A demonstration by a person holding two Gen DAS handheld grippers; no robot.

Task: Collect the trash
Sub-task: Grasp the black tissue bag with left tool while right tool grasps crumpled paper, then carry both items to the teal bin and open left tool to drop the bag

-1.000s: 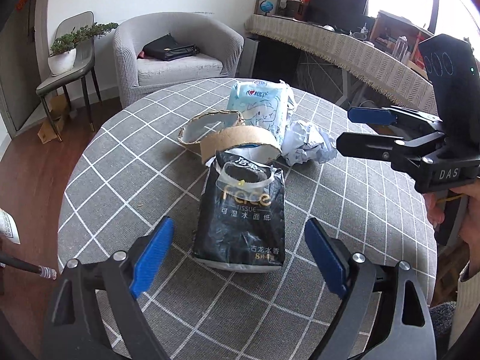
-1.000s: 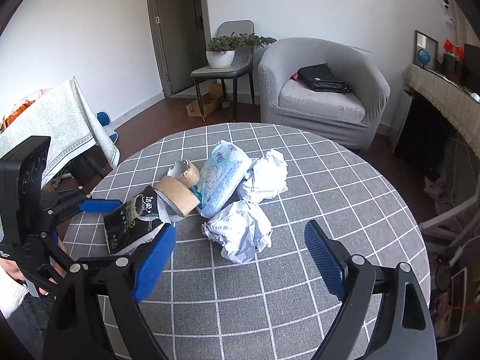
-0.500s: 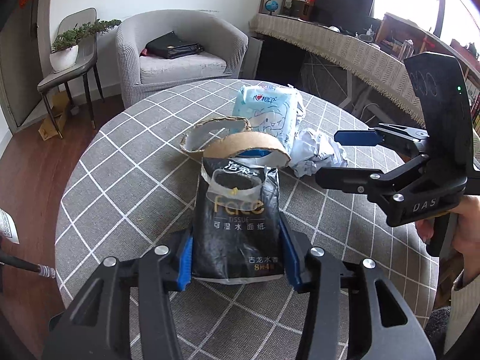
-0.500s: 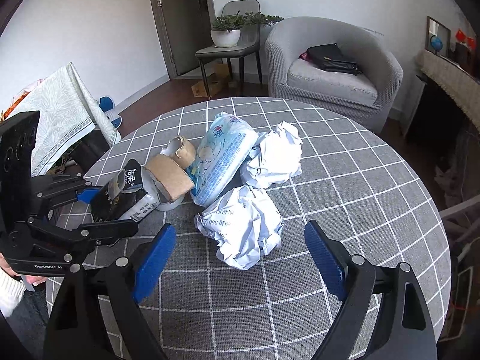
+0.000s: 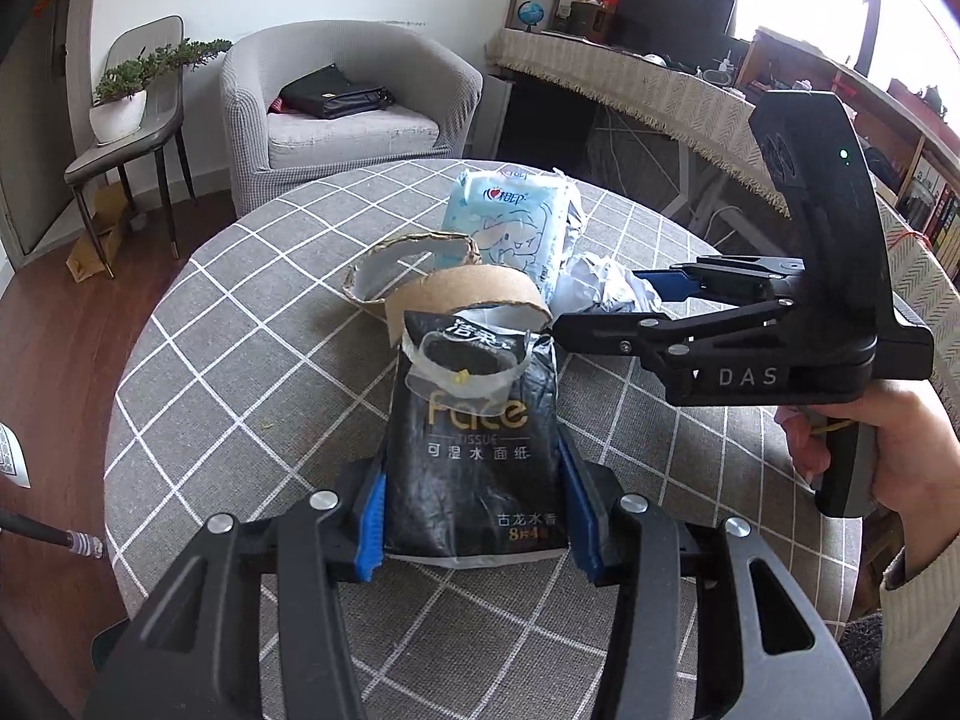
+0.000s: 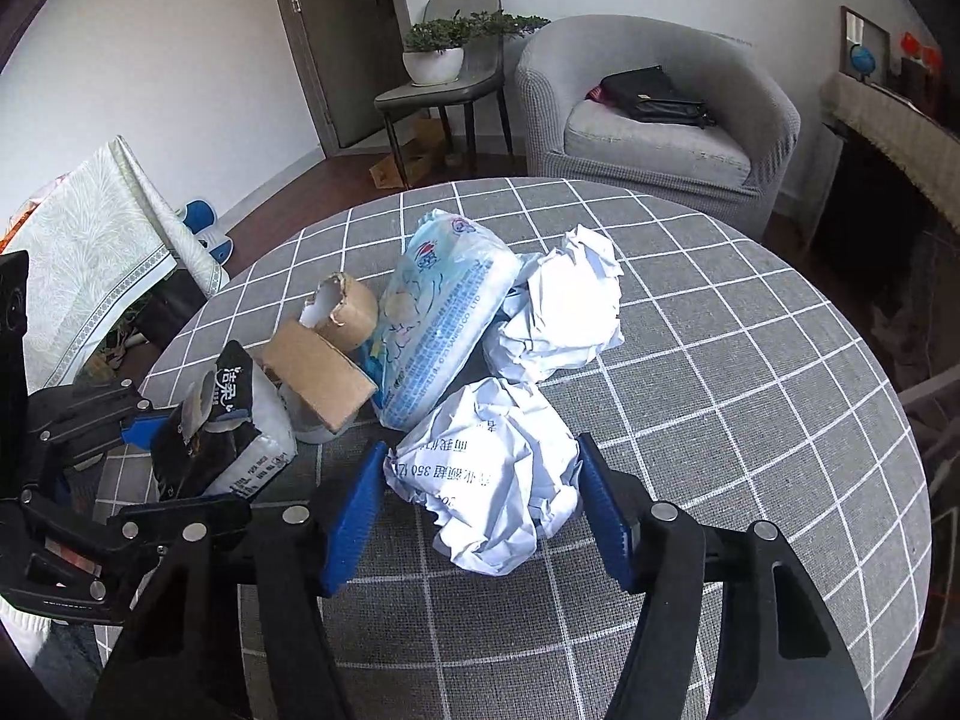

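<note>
Left claw (image 5: 472, 510) pinches black tissue pack (image 5: 474, 438) at worktop's (image 5: 240, 372) 6 o'clock edge. Right claw (image 6: 480, 507) is closing around paper ball (image 6: 489, 492), pads near its sides, contact unclear. Blue pack (image 6: 444, 324), second ball (image 6: 558, 315), cardboard rolls (image 6: 321, 381) clustered mid-worktop.

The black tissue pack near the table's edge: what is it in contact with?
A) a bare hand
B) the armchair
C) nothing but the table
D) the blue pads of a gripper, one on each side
D: the left gripper has its blue pads pressed against both sides of the black tissue pack.
</note>
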